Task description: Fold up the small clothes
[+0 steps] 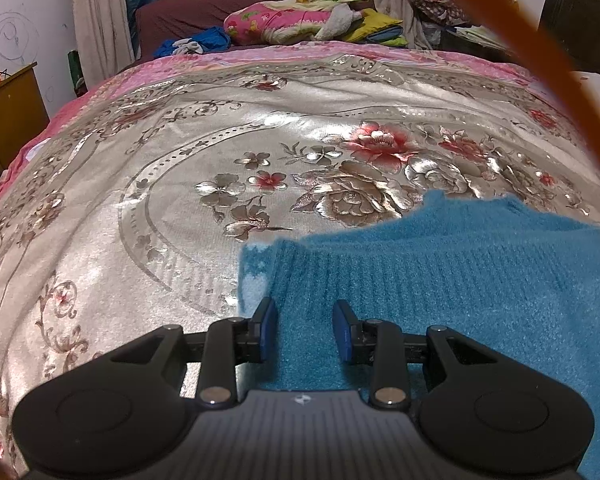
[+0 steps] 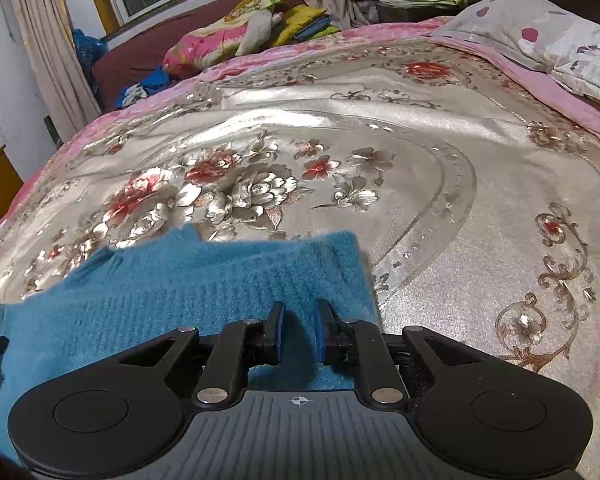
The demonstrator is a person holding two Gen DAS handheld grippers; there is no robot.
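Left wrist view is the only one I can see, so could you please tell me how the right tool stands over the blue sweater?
Observer: The right tool hovers near the right edge of the blue sweater, its jaws slightly apart with knit showing in the gap.
Operator: Thank you. What lies just beyond that edge?
Observer: Only the floral bedspread, smooth and shiny there.
Operator: And farther to the right?
Observer: A spotted pillow lies at the far right corner of the bed.
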